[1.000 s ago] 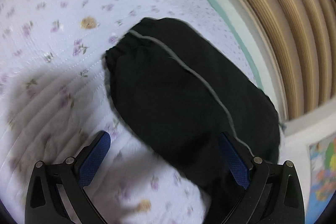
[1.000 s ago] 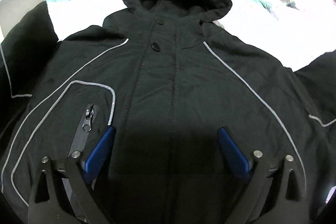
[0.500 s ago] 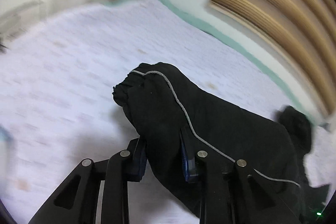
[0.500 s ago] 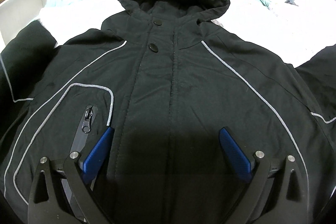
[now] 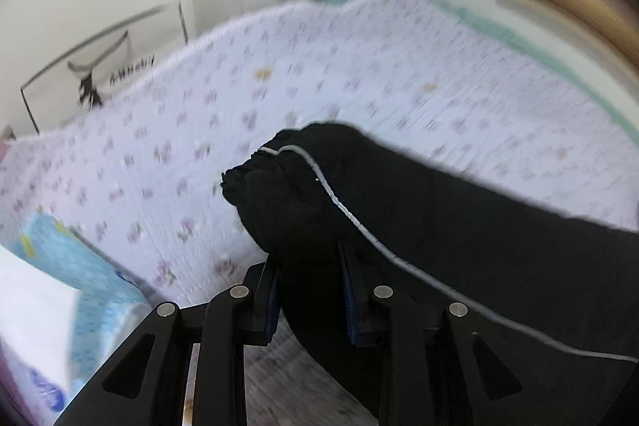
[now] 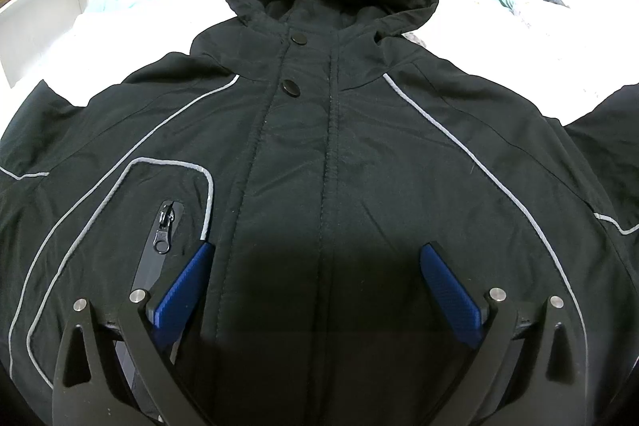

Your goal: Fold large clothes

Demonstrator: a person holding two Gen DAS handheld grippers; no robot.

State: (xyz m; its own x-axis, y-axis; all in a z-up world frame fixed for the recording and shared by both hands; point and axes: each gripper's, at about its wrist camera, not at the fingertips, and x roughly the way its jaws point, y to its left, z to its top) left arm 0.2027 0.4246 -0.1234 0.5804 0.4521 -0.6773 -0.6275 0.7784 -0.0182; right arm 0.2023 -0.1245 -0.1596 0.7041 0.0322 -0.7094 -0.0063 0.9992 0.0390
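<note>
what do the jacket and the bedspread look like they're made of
Jacket: looks like a woven synthetic shell, matte black with a faint sheen, fine creases, grey piping, metal-looking snaps; probably padded. Bedspread: seems quilted cotton-like cloth, matte, floral print with stitched ridges; blur leaves the fibre uncertain.

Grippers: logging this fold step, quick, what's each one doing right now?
Left gripper: just closed, shut on the jacket sleeve.
Right gripper: open, holding nothing, over the jacket front.
</note>
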